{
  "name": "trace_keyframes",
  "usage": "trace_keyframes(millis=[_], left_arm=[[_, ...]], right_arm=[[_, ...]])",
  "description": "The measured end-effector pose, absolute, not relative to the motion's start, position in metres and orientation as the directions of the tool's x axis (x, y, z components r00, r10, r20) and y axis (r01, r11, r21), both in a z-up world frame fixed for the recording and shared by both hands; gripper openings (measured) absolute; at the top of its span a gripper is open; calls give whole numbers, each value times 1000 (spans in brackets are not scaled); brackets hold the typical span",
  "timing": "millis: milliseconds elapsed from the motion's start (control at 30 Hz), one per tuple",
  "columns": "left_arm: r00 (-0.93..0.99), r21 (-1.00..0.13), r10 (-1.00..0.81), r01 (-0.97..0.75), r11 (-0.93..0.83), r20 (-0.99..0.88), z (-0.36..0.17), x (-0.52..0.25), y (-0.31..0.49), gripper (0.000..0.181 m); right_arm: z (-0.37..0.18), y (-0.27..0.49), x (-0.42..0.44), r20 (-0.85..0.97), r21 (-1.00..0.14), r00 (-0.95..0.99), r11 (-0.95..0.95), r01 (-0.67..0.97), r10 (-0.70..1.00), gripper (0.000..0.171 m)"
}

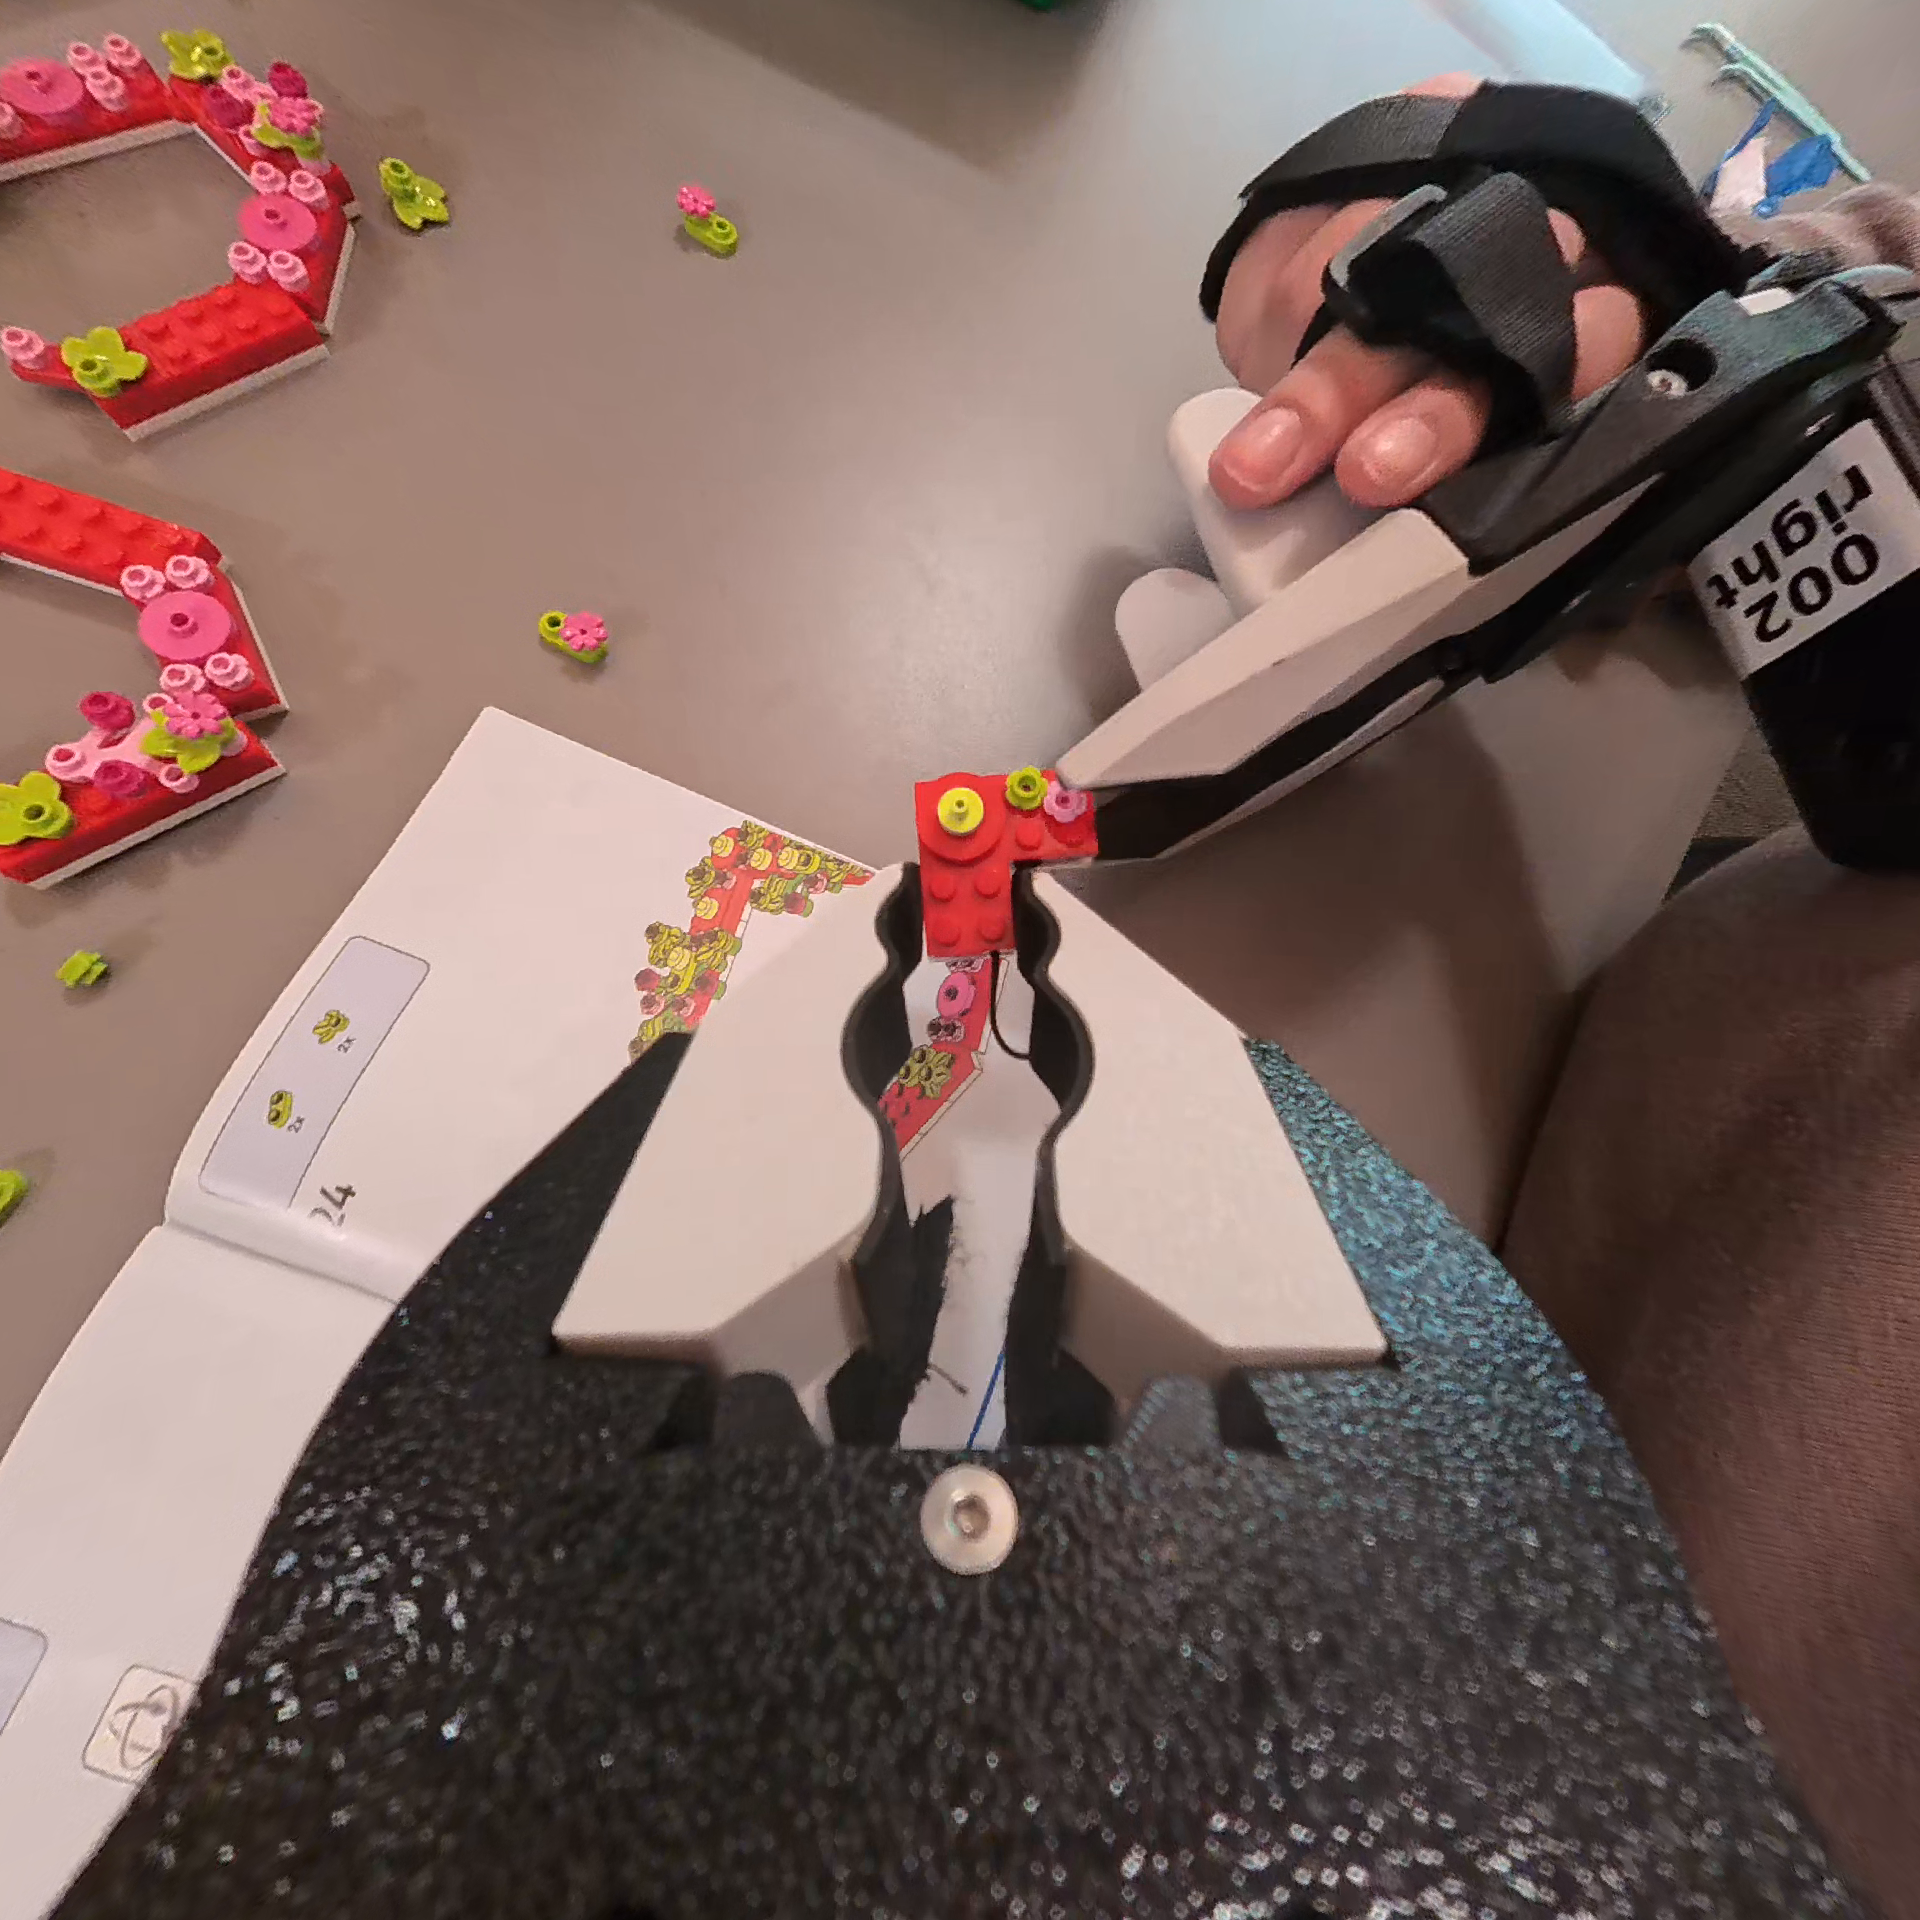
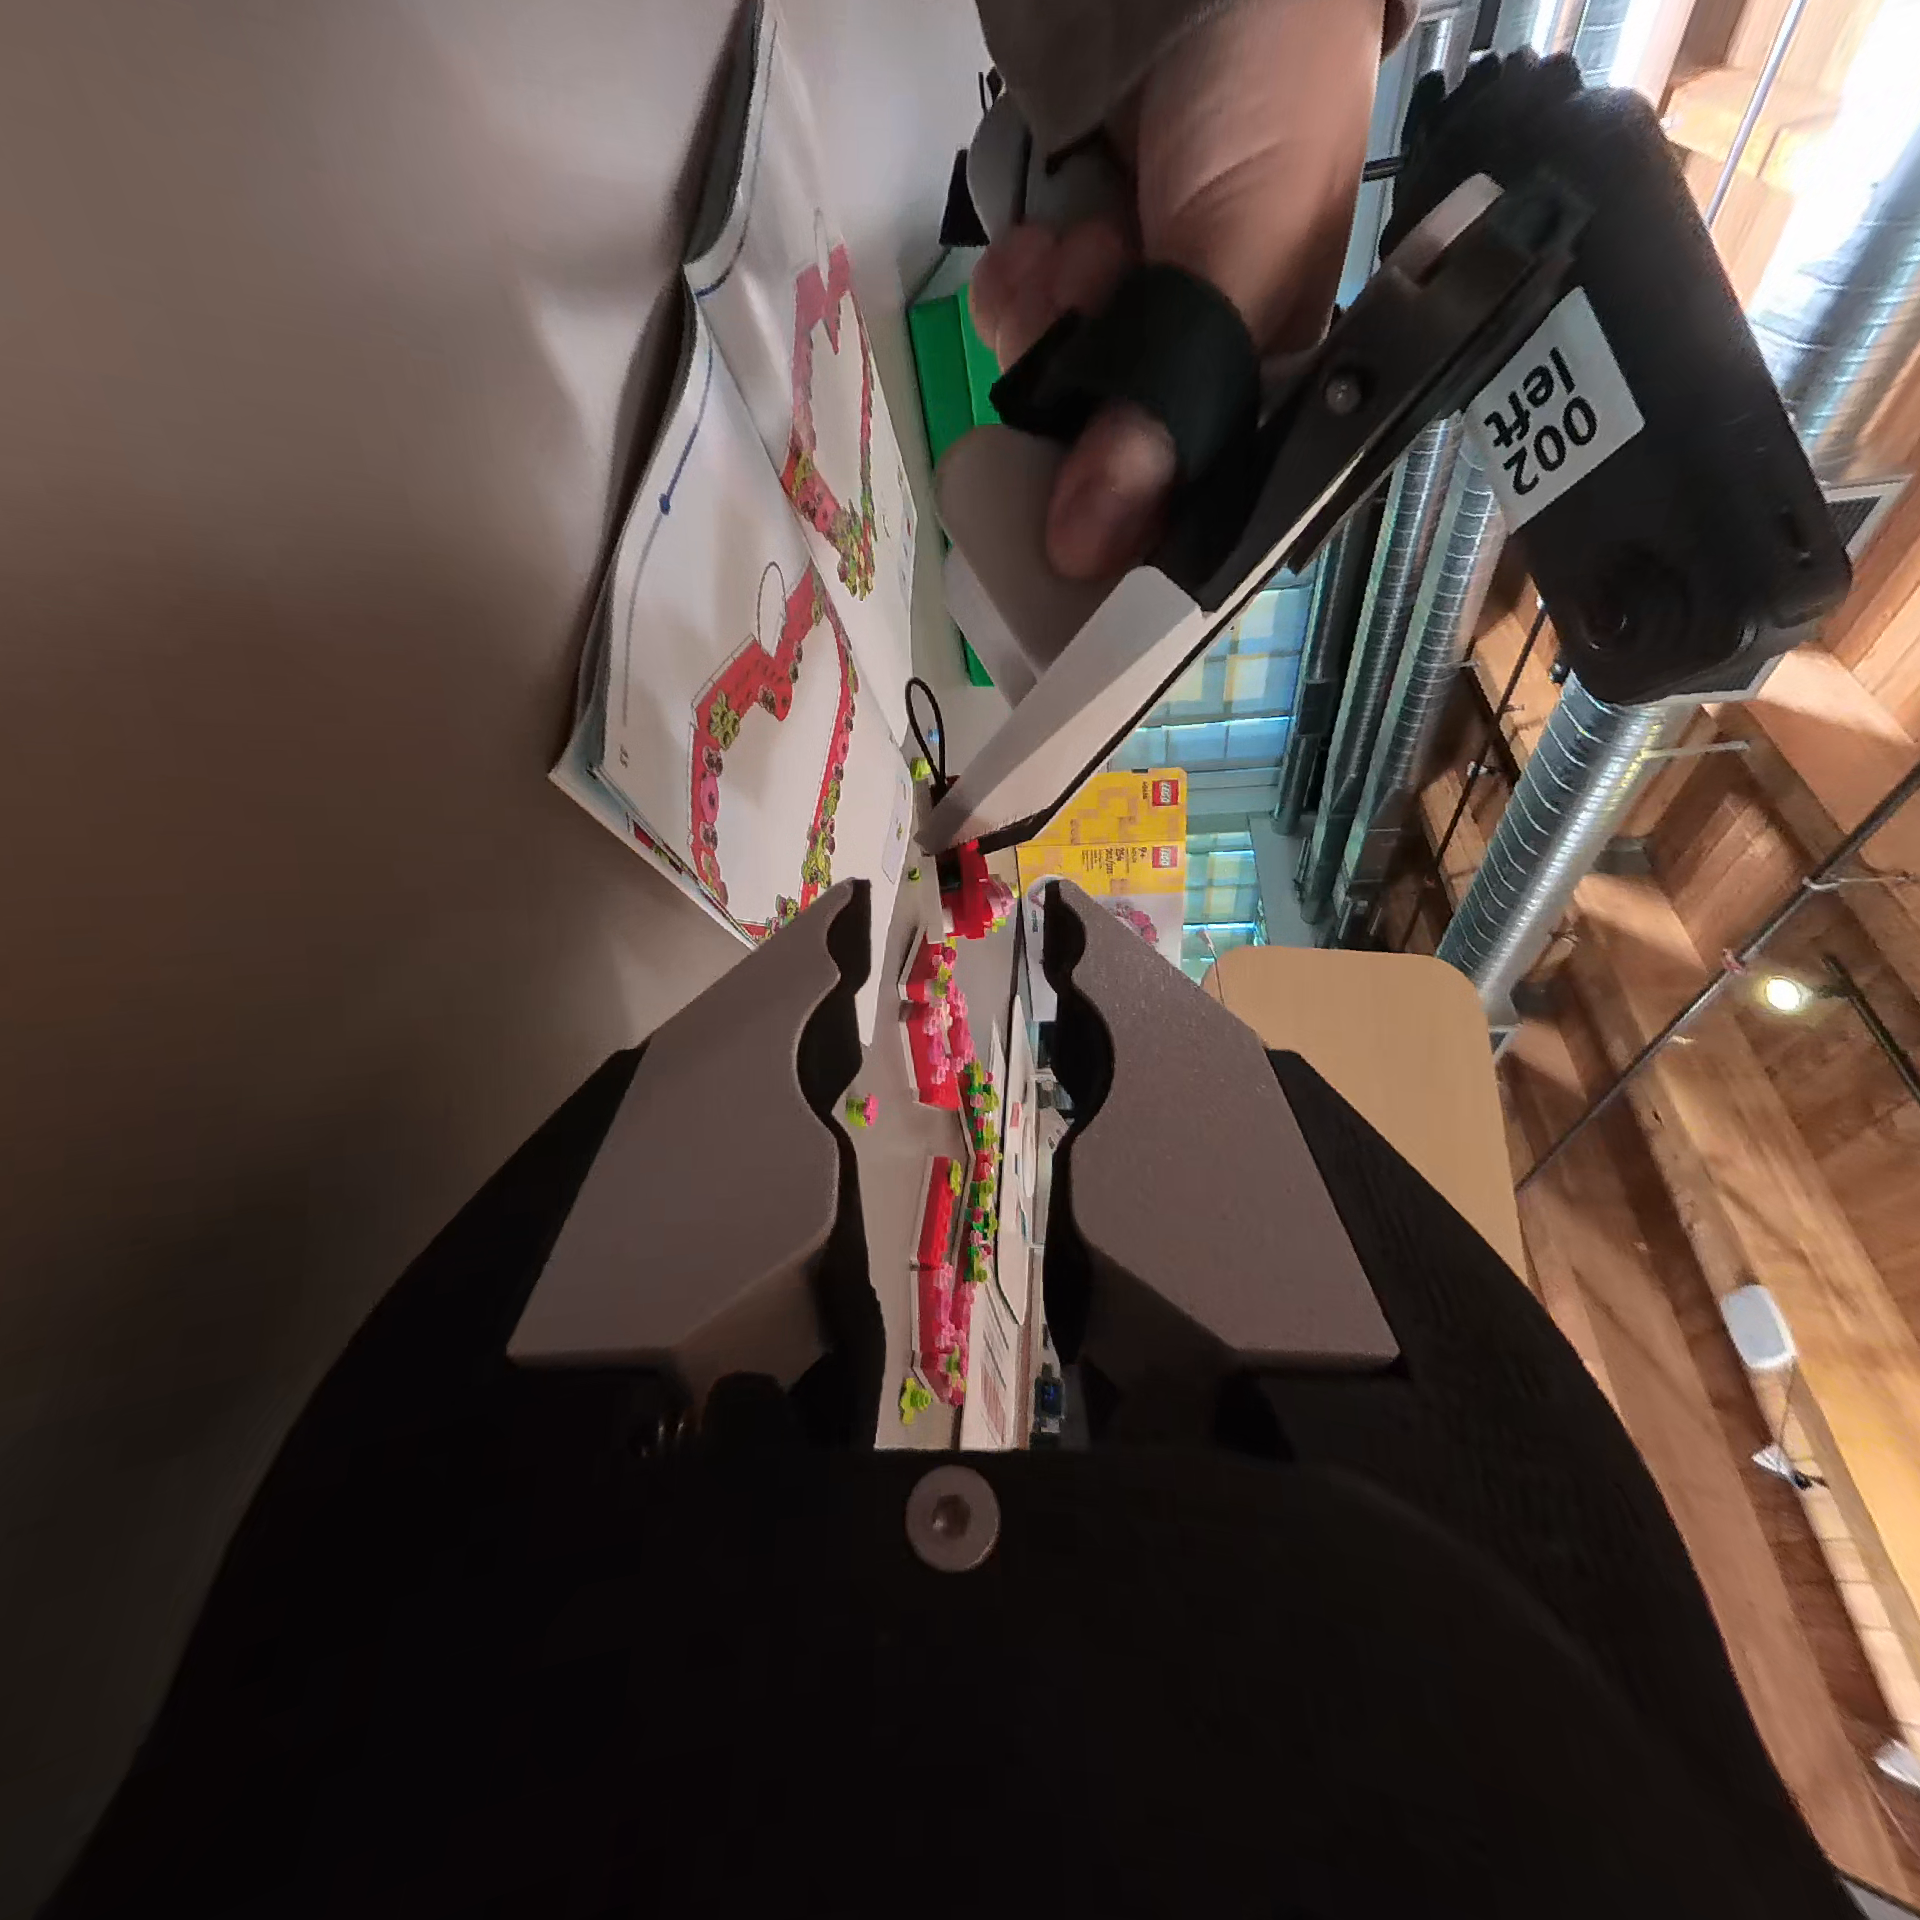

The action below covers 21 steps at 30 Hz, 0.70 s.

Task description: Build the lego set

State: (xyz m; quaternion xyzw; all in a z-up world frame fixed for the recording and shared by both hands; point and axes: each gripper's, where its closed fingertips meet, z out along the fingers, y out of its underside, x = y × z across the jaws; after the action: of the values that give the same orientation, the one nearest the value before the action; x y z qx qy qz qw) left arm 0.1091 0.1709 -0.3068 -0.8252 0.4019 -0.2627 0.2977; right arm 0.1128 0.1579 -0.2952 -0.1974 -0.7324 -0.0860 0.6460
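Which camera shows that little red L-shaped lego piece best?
The left wrist view: the red L-shaped lego piece faces the camera, studs and small flowers plain, clamped in the left gripper. The right wrist view shows it edge-on, small and partly hidden beyond the right gripper.

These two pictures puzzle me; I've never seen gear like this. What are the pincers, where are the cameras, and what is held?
There is no robot here. A person holds a hand-squeezed pincer tool in each hand, each with a camera looking forward along its two fingers.

The left wrist view looks down over the left gripper, which is shut on a small red L-shaped lego piece topped with green and pink studs. The right gripper comes in from the side, its tips at the piece's pink flower end; whether it pinches anything is unclear.

The right wrist view is tilted sideways and shows the left tool from across.

On the grey table lie an open instruction booklet, finished red flowered sections and loose green-and-pink flower bits.
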Motion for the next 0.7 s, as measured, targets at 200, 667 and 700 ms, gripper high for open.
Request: trace_keyframes(millis=[200,667,700], left_arm=[[539,-697,-821,-515,-498,189,-307,109,170,17],[530,-714,-814,-472,-517,239,-301,110,168,16],[529,-717,-813,-467,-518,243,-300,110,169,16]], right_arm=[[-295,157,112,981,-127,-82,907,401,174,18],[-289,156,114,987,-105,-64,902,418,145,12],[-288,156,114,988,-106,-58,901,420,143,12]])
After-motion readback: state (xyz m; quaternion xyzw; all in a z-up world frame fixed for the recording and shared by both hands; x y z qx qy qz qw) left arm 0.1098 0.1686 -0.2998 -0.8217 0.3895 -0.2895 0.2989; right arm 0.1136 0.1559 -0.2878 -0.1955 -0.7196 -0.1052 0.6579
